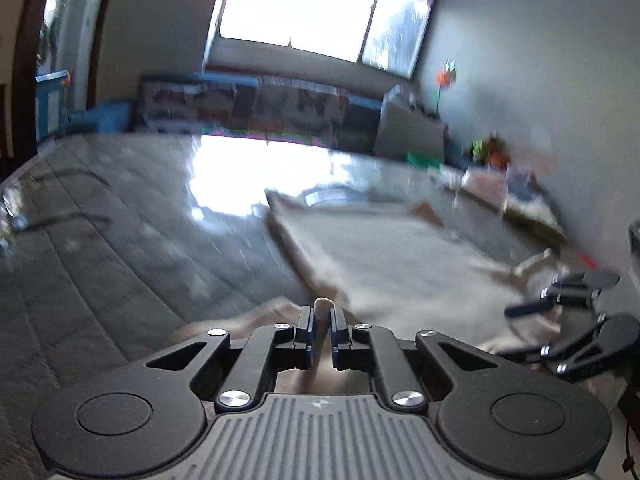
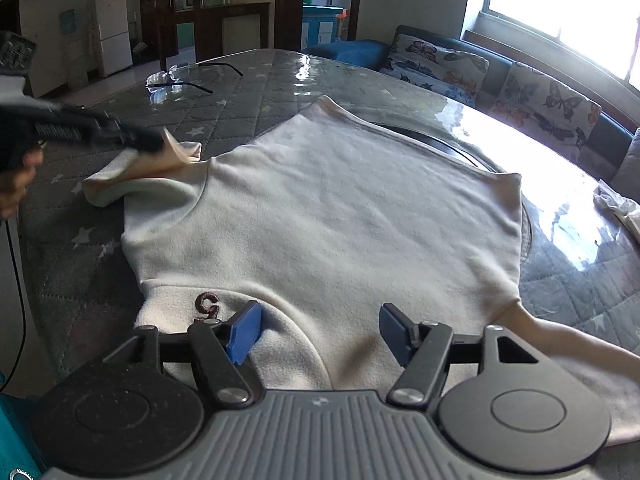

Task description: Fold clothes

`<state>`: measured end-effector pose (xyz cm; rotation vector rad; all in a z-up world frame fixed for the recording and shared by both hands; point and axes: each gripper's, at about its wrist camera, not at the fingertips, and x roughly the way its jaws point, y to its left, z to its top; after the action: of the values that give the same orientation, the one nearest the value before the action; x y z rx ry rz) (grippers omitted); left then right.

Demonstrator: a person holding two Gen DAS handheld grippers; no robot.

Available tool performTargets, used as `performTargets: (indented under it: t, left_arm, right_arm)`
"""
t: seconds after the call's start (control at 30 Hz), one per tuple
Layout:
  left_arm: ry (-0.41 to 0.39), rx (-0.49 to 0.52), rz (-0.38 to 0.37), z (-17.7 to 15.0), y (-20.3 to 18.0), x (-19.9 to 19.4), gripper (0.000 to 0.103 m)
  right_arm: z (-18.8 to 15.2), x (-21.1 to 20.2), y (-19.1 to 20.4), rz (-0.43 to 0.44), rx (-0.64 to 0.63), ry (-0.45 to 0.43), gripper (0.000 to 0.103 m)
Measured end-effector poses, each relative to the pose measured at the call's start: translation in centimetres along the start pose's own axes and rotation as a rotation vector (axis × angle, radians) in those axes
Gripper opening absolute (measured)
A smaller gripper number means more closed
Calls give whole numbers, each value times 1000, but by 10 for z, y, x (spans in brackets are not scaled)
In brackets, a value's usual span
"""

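A cream sweatshirt (image 2: 320,208) lies flat on the grey quilted table, with a dark red letter (image 2: 207,305) near its near edge. My left gripper (image 1: 322,322) is shut on a pinch of the sweatshirt's sleeve (image 1: 323,305); in the right wrist view it (image 2: 150,142) holds the left sleeve (image 2: 132,176) lifted off the table. My right gripper (image 2: 320,332) is open, with blue pads (image 2: 244,332), just above the sweatshirt's near edge. It also shows at the right of the left wrist view (image 1: 568,320). The sweatshirt spreads ahead in the left wrist view (image 1: 392,256).
Glasses (image 2: 176,78) lie at the table's far left. The table (image 2: 260,80) has a glossy cover over star-patterned quilting. A sofa with butterfly cushions (image 2: 520,88) stands behind it under a window. A white cloth (image 2: 620,208) lies at the right edge.
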<state>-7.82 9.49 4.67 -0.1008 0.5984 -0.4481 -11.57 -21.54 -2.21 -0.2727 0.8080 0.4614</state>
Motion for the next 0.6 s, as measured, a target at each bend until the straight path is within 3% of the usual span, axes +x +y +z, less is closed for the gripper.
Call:
performTargets:
  t: [0.27,0.5,0.6]
  left_arm:
    - [-75,-55,165,7,35,-22,6]
    - [-149,-227,329,1,84,-47,6]
    - [-166,-242,392,-9,93,-57,6]
  right_arm:
    - [0,1,0,-13,12,9,72]
    - [0,2,0,-29,7,10,78]
    - [0,2,-1,-28,8,10,79]
